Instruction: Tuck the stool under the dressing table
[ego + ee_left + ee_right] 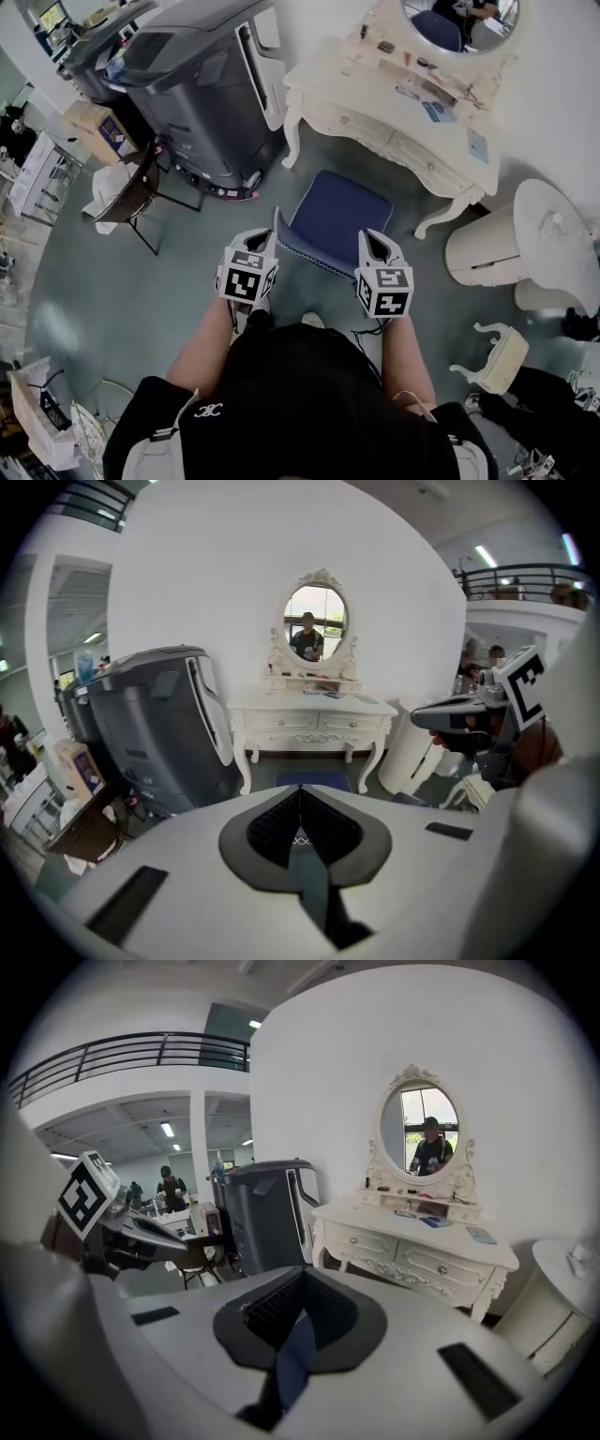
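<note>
L tool & R tool both clamped on stool near edge, facing dressing table.

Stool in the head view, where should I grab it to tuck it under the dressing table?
Grip the blue stool by its near edge, at the two near corners, coming from your side. Its far edge faces the dressing table's open knee space, so a straight push should do.

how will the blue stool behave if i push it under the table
The stool looks like a firm square seat, so it should probably slide whole over the smooth floor. Its padded top may dent slightly. Pushed at one corner, it might swivel.
</note>
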The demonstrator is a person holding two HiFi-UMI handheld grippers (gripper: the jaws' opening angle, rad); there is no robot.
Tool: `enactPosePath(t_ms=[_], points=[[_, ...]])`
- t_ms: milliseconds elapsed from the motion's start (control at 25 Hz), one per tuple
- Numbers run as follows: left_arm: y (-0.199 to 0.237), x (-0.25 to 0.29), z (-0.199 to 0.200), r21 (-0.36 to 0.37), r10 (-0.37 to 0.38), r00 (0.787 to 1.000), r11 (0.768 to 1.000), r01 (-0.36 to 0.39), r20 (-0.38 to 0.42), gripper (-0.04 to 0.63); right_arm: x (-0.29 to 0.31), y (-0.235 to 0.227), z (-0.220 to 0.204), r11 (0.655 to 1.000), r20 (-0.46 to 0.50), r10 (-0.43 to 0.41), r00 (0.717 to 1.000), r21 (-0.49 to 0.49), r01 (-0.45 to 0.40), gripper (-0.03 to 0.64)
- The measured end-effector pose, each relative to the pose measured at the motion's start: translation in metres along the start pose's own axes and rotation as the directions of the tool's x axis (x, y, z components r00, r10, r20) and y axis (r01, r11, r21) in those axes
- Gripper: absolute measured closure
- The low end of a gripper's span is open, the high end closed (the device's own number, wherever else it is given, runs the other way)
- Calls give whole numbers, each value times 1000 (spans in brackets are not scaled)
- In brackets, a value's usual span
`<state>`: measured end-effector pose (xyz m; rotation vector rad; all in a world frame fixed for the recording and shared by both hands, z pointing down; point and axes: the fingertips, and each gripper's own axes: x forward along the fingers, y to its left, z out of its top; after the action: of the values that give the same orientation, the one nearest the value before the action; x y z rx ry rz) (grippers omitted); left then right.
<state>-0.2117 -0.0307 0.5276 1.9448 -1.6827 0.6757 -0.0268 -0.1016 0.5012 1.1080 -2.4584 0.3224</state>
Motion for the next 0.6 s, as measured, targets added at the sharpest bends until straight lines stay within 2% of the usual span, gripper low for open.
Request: enactPosePath(t_ms=[80, 200, 320, 400, 480, 600], points=[[-2, 11, 2, 60, -81, 996, 995, 83, -25, 588, 1, 5, -15, 1000, -58, -19, 998, 3, 20, 607], [-9, 25, 0, 140, -193, 978, 969, 202, -74, 586, 2, 15, -35, 1000, -135, -25, 990, 9, 26, 604], [-18, 37, -6, 237, -274, 955, 926, 295, -117, 582, 0, 23, -49, 998, -181, -42, 982, 28, 48, 581], [-24, 42, -13, 279, -324, 935, 893, 353, -147, 526, 0, 29, -62, 998, -220, -45, 974, 40, 55, 541], [-28, 46, -21, 316, -352, 918, 863, 395, -184, 484, 1, 33, -74, 997, -259, -46, 965, 46, 60, 526], [-31, 53, -35, 370, -383, 890, 812, 452, -247, 474, 5, 38, -89, 997, -301, -56, 952, 36, 70, 489]])
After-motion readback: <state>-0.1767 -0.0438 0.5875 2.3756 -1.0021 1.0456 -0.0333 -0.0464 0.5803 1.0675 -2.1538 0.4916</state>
